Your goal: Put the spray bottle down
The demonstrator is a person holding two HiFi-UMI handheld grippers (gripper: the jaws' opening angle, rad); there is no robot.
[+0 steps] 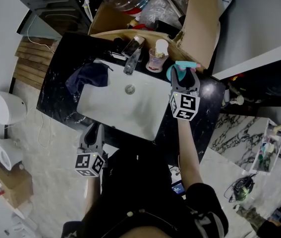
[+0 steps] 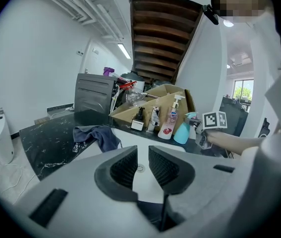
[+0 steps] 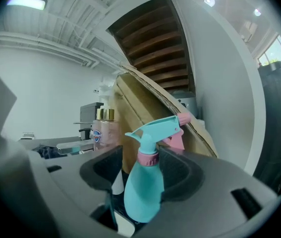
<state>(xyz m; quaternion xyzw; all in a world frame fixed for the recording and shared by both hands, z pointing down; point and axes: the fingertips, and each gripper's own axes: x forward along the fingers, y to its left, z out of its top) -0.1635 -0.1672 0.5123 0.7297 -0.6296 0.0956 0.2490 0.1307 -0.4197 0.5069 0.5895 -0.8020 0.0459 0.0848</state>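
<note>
The teal spray bottle (image 1: 179,66) with a pink collar stands upright on the black counter (image 1: 61,68), at the sink's far right corner. My right gripper (image 1: 185,74) reaches around it. In the right gripper view the bottle (image 3: 145,192) stands between the wide jaws of that gripper (image 3: 142,170), with a gap showing on its left side. From the left gripper view the bottle (image 2: 182,132) sits beside the right gripper (image 2: 200,134). My left gripper (image 1: 93,133) hangs open at the sink's near edge, its jaws (image 2: 142,165) holding nothing.
A white sink basin (image 1: 125,108) with a faucet (image 1: 130,58) fills the counter's middle. A dark blue cloth (image 1: 88,76) lies at its left rim. A pump soap bottle (image 1: 157,56) and an open cardboard box (image 1: 199,24) stand right behind the spray bottle. A toilet (image 1: 4,108) is at far left.
</note>
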